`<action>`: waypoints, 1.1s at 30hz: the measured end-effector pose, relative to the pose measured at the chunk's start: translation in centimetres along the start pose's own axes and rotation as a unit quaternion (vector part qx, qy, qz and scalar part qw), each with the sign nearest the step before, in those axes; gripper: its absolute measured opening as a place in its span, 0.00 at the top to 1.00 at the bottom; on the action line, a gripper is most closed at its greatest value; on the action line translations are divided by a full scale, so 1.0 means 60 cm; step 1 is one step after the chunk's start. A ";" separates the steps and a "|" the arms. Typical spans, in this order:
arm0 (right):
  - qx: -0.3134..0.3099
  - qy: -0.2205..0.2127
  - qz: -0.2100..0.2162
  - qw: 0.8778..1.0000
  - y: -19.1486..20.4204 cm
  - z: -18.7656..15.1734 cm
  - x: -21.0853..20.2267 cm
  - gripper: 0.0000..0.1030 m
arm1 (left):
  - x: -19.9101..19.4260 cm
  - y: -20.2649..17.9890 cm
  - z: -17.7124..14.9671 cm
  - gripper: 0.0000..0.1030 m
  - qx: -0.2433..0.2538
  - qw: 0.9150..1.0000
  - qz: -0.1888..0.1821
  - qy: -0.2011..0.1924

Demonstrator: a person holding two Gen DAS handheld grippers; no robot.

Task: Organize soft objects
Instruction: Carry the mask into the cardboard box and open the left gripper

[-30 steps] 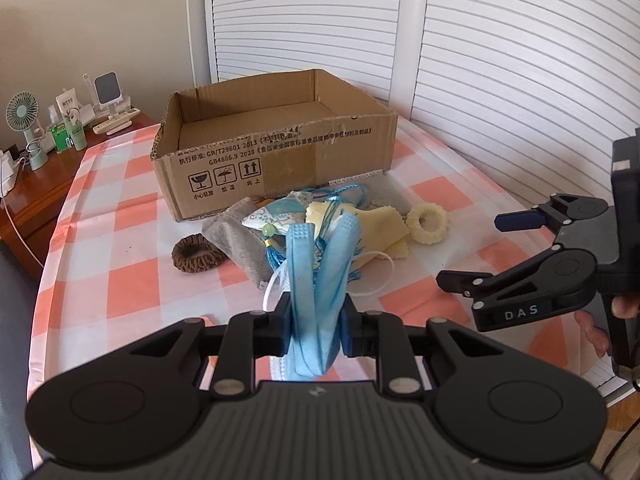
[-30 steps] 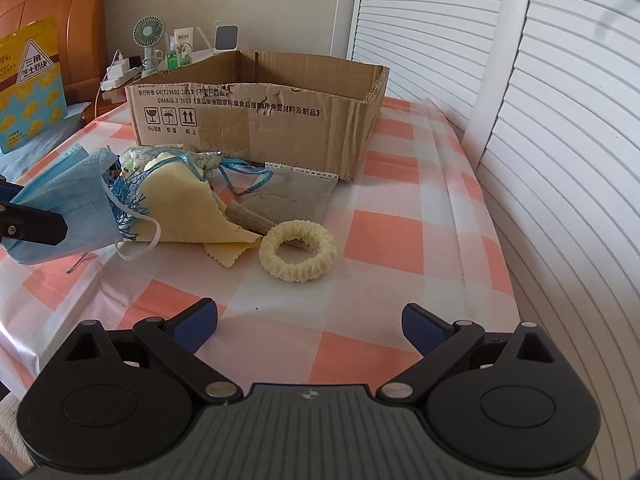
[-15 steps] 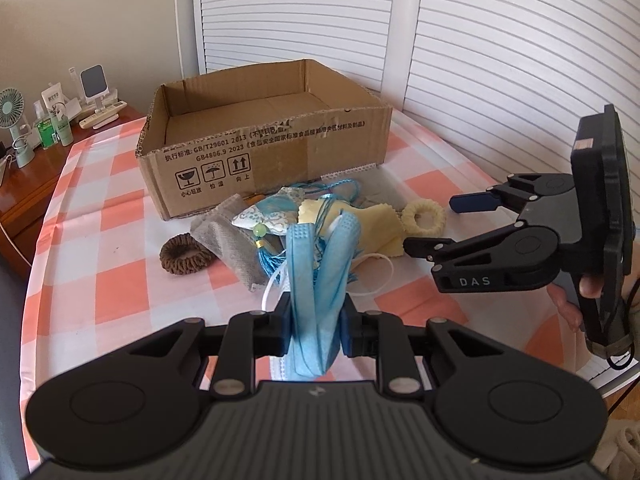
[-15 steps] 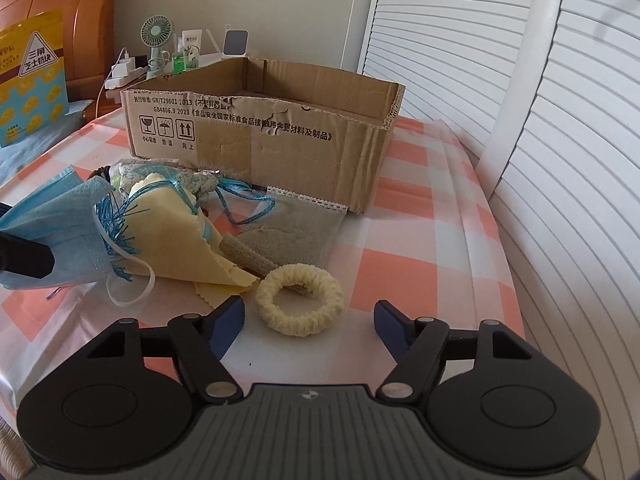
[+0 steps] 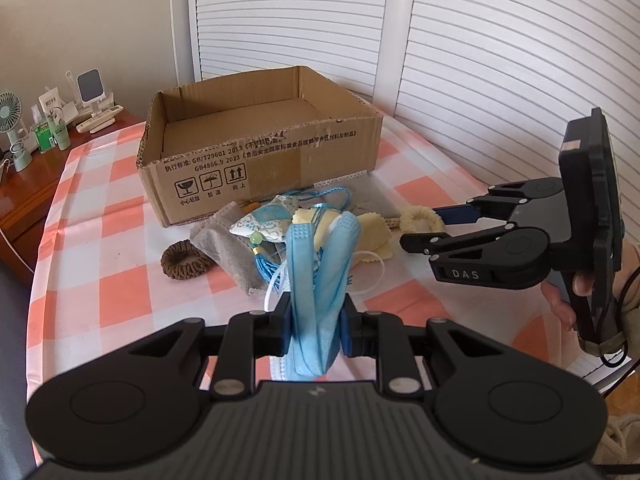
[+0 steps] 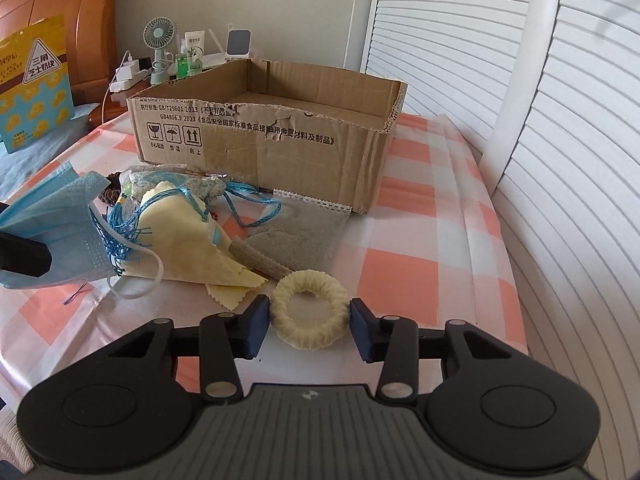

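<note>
My left gripper (image 5: 318, 324) is shut on a folded blue face mask (image 5: 320, 264), held just above the checked tablecloth (image 5: 100, 280). The mask (image 6: 68, 232) shows at the left of the right wrist view. My right gripper (image 6: 308, 324) is low at the cloth, its jaws closing around a cream scrunchie (image 6: 308, 280) that lies between the pads. The ring looks unsqueezed. From the left wrist view the right gripper (image 5: 430, 226) reaches in from the right to the scrunchie (image 5: 416, 216). An open cardboard box (image 5: 260, 160) stands behind the pile and looks empty.
The pile holds a yellow cloth (image 6: 180, 240), a grey cloth (image 6: 304, 232), a patterned sachet (image 5: 264, 226) with blue tassels and a brown scrunchie (image 5: 186, 258). A small fan (image 5: 10, 120) and bottles stand on a side table at left. White shutters (image 5: 500, 60) line the right.
The right gripper has moved forward to the cream scrunchie and its jaws have narrowed from wide open to just around it. The left gripper still holds the mask.
</note>
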State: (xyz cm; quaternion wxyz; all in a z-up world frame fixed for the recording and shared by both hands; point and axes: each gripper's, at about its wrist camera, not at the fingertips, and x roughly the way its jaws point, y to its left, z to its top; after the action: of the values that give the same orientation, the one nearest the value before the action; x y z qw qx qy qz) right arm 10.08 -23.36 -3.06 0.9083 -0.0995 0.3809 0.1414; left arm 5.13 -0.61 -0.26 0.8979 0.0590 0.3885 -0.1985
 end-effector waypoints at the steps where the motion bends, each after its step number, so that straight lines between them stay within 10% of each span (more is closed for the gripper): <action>1: -0.002 -0.001 0.001 1.000 0.000 0.000 -0.006 0.53 | -0.005 0.001 0.002 0.80 0.000 1.000 -0.001 0.000; 17: -0.009 -0.019 0.033 0.999 -0.015 0.036 -0.062 0.53 | -0.040 0.029 0.103 0.80 0.028 0.998 0.034 -0.054; 33: -0.010 -0.046 0.032 0.998 -0.040 0.101 -0.060 0.53 | 0.141 0.115 0.309 0.79 0.027 0.993 0.094 -0.059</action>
State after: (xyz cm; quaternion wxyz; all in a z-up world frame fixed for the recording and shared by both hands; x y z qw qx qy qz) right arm 12.50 -24.51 3.91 0.9190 -0.0891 0.3399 0.1788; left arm 25.64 -1.77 6.09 0.9320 0.1080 0.3219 -0.1271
